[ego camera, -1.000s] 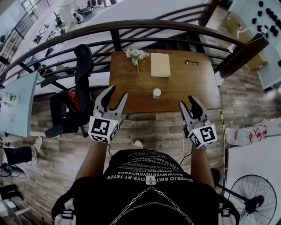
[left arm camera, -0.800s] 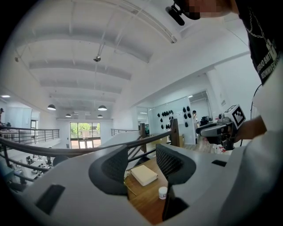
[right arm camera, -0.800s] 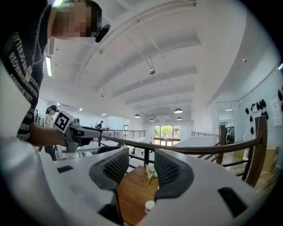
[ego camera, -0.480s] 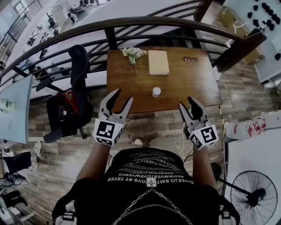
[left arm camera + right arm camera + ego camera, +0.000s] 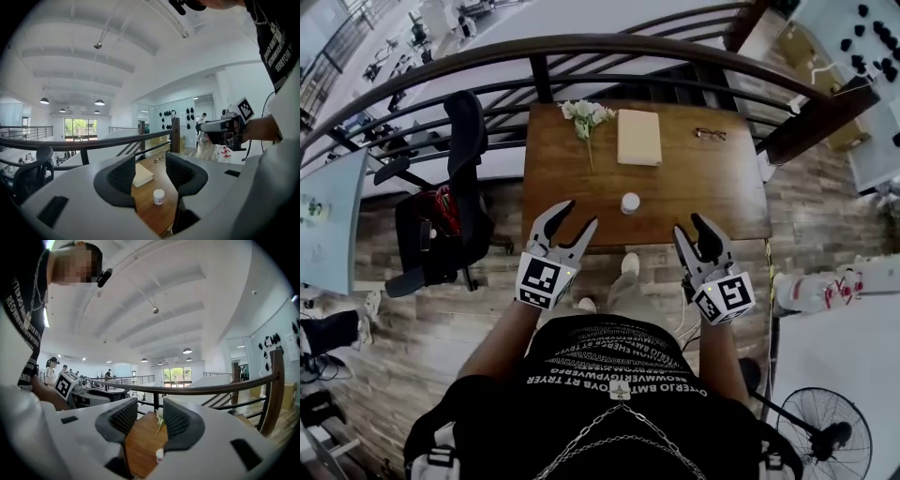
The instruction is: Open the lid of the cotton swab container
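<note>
Cotton swab container (image 5: 630, 202): small white round tub, upright on the wooden bench (image 5: 703, 187), close to the near edge and about midway along it. Lid seated on the tub; contents not visible. Nothing touches it.

Left tongs (image 5: 577, 216): jaws held wide apart, nothing between the pads. The tips sit at the near edge of the bench, left of the container and clear of it.

Right tongs (image 5: 689, 225): jaws closing, a moderate gap remaining, nothing between the pads. The tips sit at the near edge, right of the container and clear of it.

Other items on the bench:
- flower sprig (image 5: 589, 114), at the far edge toward the left corner
- closed cream notebook (image 5: 638, 137), just beside the sprig, at the middle of the far edge
- spectacles (image 5: 710, 134), toward the far right corner
</note>
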The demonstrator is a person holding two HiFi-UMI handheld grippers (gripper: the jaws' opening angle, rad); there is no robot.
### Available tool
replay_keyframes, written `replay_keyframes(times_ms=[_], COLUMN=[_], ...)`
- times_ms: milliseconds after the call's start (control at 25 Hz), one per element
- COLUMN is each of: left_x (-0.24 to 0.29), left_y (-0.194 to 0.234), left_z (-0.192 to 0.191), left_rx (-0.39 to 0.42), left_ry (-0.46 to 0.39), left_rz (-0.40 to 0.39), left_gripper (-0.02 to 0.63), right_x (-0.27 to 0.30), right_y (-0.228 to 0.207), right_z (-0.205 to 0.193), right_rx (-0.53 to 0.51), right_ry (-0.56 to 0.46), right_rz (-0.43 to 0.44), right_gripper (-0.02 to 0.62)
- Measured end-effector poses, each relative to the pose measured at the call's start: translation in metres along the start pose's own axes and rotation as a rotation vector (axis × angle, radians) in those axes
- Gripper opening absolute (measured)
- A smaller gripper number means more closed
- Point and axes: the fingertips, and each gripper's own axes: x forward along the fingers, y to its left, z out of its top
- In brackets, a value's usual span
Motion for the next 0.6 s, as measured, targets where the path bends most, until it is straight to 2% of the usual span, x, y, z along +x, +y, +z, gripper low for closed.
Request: replay_keyframes(times_ms=[320,600], left_x=[0.058,0.101], left_y=[-0.028,-0.028], left_z=[-0.006,-0.037], left_rx=[-0.008,-0.021], left_ry=[0.028,0.081], left_rz=[-0.051,-0.032], left_gripper=[0.204,0.204], right_x=[0.022,0.034], right_y=[-0.035,-0.079], right_z=[0.01,0.009], right_rx=[-0.017,-0.021], right_ry=[-0.004,0.006], right_rz=[0.067,0.079], right_gripper=[0.152,0.15])
